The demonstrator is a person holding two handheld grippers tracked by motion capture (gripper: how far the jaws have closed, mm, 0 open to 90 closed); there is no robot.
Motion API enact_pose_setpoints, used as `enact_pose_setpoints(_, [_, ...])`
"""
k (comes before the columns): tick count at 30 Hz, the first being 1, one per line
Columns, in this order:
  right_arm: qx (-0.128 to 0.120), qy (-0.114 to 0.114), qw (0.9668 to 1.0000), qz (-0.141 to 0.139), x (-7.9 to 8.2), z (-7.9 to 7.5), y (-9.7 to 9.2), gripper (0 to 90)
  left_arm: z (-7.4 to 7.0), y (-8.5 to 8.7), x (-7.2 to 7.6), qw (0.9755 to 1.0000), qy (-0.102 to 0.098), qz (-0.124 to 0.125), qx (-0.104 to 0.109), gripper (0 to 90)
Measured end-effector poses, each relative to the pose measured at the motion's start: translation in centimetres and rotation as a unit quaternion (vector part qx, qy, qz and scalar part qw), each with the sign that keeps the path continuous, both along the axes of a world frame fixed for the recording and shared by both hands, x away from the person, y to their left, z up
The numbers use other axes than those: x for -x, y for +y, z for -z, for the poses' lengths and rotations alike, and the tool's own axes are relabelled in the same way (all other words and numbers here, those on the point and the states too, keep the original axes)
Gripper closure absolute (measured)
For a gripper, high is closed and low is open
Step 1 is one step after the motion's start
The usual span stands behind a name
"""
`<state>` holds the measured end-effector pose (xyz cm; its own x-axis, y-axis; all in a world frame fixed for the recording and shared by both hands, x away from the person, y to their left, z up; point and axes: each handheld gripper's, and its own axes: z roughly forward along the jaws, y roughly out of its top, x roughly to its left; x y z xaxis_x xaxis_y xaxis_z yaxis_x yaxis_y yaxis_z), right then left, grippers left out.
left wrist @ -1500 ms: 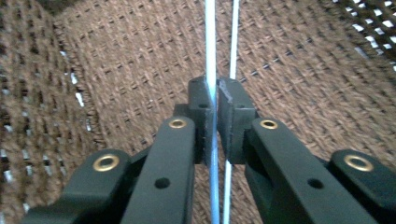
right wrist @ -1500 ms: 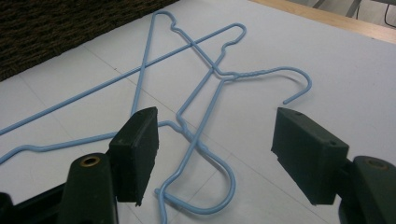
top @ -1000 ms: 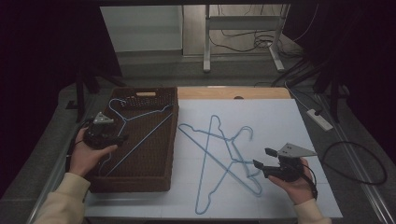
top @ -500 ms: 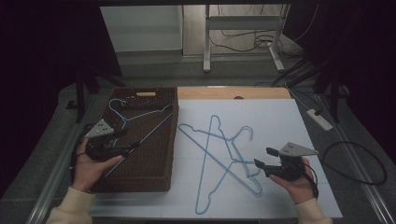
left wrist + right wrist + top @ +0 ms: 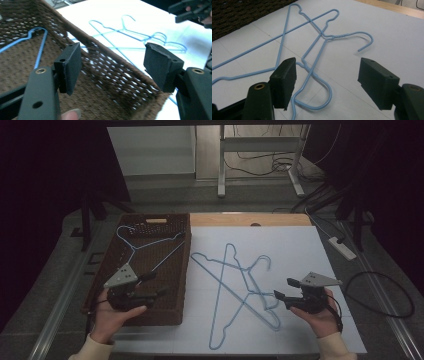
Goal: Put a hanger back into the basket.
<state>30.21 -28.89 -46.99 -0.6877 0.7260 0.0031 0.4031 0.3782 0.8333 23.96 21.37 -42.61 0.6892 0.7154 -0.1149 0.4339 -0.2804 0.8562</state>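
Over the near end of the brown basket (image 5: 145, 270), along the surface's left edge, the left claw (image 5: 155, 285) is hovering released, nothing between its jaws; one blue hanger (image 5: 145, 245) is lying inside, apparently sorted. Toward the near right corner, the right claw (image 5: 281, 289) is waiting released beside two crossed hangers (image 5: 240, 290), probably lined up for grasping.

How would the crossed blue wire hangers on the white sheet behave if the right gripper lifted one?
The hangers look like thin wire, so probably light and a little springy. They overlap with hooks interlaced, so lifting one may drag the other. The smooth wire could slip or swivel between the right gripper's flat pads.
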Motion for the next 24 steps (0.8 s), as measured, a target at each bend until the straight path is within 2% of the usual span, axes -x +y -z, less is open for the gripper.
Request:
enact_pose_setpoints(5, [0.005,0.001,1.0000,0.001,0.0,0.1,0.1,31.3,0.5,-1.0,0.1,1.0000,0.009,0.005,0.001,31.4])
enact_pose_setpoints(13, [0.011,0.004,0.9999,0.002,0.0,0.2,0.1,31.2,0.8,-1.3,-0.5,0.9999,0.015,-0.001,0.006,31.4])
enact_pose_setpoints(17, [0.013,0.004,0.9999,0.002,-0.1,0.3,0.2,31.2,1.0,-1.4,-0.7,0.9994,0.020,-0.002,0.028,31.8])
enact_pose_setpoints(24, [0.013,0.001,0.9999,0.005,0.1,0.2,0.1,31.3,1.2,-1.6,-0.7,0.9999,0.011,-0.004,0.009,32.2])
